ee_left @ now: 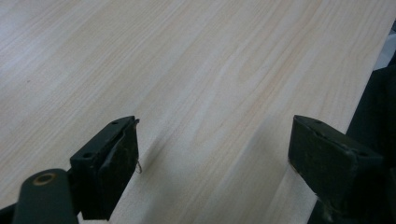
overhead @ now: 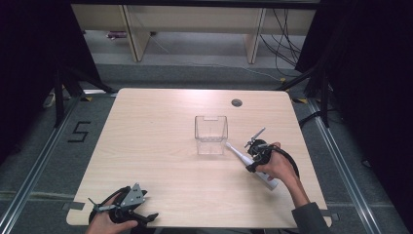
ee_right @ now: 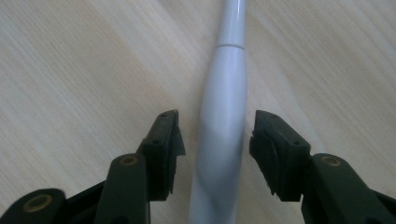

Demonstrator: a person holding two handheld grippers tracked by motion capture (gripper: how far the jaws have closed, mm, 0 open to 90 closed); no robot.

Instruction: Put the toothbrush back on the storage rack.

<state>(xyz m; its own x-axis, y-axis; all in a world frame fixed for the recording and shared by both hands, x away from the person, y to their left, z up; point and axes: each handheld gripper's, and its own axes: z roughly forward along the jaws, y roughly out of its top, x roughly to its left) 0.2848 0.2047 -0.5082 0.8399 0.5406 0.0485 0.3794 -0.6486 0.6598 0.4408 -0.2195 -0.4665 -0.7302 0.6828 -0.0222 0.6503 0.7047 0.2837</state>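
A white electric toothbrush [overhead: 237, 154] lies flat on the wooden table [overhead: 156, 146], its thin head end pointing toward a clear plastic container [overhead: 211, 135]. My right gripper [overhead: 252, 164] is low over the handle. In the right gripper view its jaws stand on either side of the toothbrush handle [ee_right: 224, 93], a small gap showing on each side, so my right gripper [ee_right: 217, 133] is open around it. My left gripper [overhead: 146, 209] rests at the table's near left edge. In its own view the left gripper [ee_left: 215, 149] stands wide open over bare wood.
The container stands upright near the table's middle, just beyond the toothbrush tip. A round cable hole [overhead: 236, 102] sits near the far edge. Dark curtains flank the table, and the table's near edge [ee_left: 327, 116] runs beside the left gripper.
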